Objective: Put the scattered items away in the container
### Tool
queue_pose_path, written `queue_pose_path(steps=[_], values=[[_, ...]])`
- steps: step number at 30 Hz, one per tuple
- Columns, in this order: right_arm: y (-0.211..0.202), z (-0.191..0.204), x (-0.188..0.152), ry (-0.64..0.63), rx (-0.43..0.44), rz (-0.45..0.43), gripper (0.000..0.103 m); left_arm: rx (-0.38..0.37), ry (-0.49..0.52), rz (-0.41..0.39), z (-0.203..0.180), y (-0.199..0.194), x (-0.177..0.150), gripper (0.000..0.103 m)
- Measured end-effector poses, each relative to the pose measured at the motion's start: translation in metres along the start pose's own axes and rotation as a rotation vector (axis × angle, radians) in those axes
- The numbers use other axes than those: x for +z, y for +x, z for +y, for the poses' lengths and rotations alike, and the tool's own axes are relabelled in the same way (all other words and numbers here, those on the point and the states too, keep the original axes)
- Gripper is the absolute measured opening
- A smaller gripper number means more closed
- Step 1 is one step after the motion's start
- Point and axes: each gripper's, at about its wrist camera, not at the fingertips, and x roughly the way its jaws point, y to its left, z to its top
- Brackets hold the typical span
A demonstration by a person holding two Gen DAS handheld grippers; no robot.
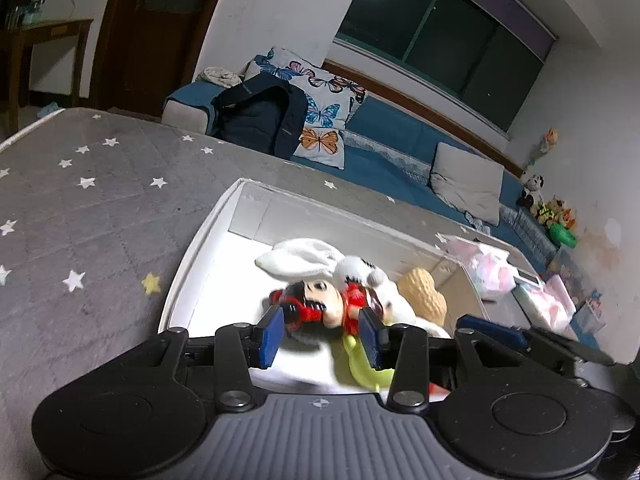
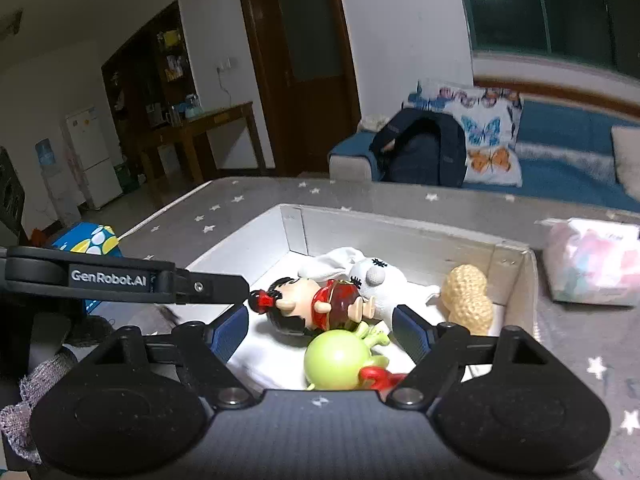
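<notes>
My left gripper hung open over the red-dressed figurine in the white cardboard box; my right gripper was open too. Withdrawing might snag it, perhaps.

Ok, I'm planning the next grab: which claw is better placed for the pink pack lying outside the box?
Right. The pink pack lies beside the box's right wall, on the right claw's side; the left claw hangs open over the doll in the box.

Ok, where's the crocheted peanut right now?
Right wrist view: the peanut lies inside the white box, in its far right corner, right of the white plush.
</notes>
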Motion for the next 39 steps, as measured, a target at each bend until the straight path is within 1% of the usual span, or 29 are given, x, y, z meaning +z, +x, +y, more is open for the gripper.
queue_pose_path(steps=[1, 5, 7, 12, 19, 26, 31, 39], values=[[-0.006, 0.002, -0.001, -0.004, -0.004, -0.007, 0.091, 0.004, 0.009, -0.003, -0.003, -0.003, -0.003, 0.044], [-0.030, 0.011, -0.010, -0.003, -0.009, -0.036, 0.093, 0.019, 0.034, -0.018, -0.011, -0.018, -0.017, 0.044], [-0.039, 0.014, -0.015, 0.006, -0.010, -0.043, 0.100, 0.022, 0.045, -0.028, -0.014, -0.026, -0.025, 0.044], [-0.061, 0.022, -0.028, 0.017, -0.027, -0.059, 0.103, 0.065, 0.090, -0.045, -0.022, -0.040, -0.046, 0.044], [-0.072, 0.028, -0.048, 0.029, -0.076, -0.041, 0.103, 0.086, 0.079, -0.049, -0.021, -0.051, -0.065, 0.044], [-0.075, 0.034, -0.073, 0.052, -0.123, -0.017, 0.103, 0.151, 0.093, -0.054, -0.023, -0.058, -0.081, 0.044], [-0.074, 0.038, -0.088, 0.064, -0.140, -0.002, 0.103, 0.165, 0.089, -0.051, -0.023, -0.061, -0.090, 0.044], [-0.077, 0.041, -0.095, 0.072, -0.161, -0.001, 0.103, 0.201, 0.102, -0.062, -0.031, -0.068, -0.101, 0.044]])
